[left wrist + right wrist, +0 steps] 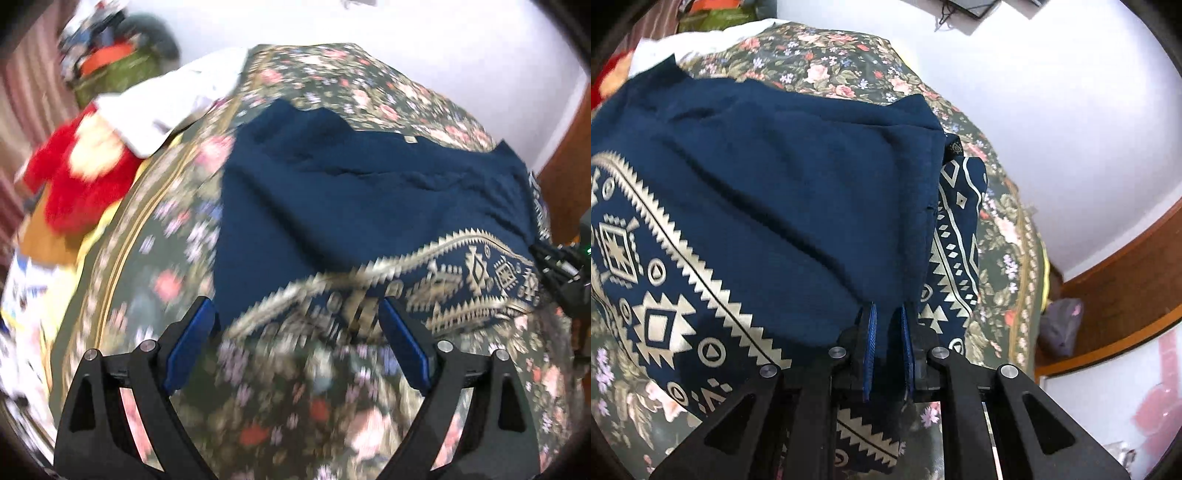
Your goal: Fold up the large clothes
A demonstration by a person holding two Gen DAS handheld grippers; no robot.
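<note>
At the far left, off the bed's edge, a red plush toy (79,177) lies beside a white cloth (166,107), neither part of the fold. Next comes the bed, covered in a floral bedspread (295,387), and on it lies the task's thing, a large navy garment (351,199) with a gold-patterned border (476,273), spread wide across the middle of the bed. The left tongs (297,325) hover with their two blue pads set wide apart, holding nothing, just short of the near border edge; the blur here hides whether they touch it. Further right, the right tongs (888,332) are closed on a pinch of the garment's near right corner. From that side, plain navy cloth lies over a patterned layer that shows along the right edge (960,229), so it seems one fold is already in place. By my reading the task is in an early or middle stage: the garment is still broad, and further folds remain before it is a compact stack.
</note>
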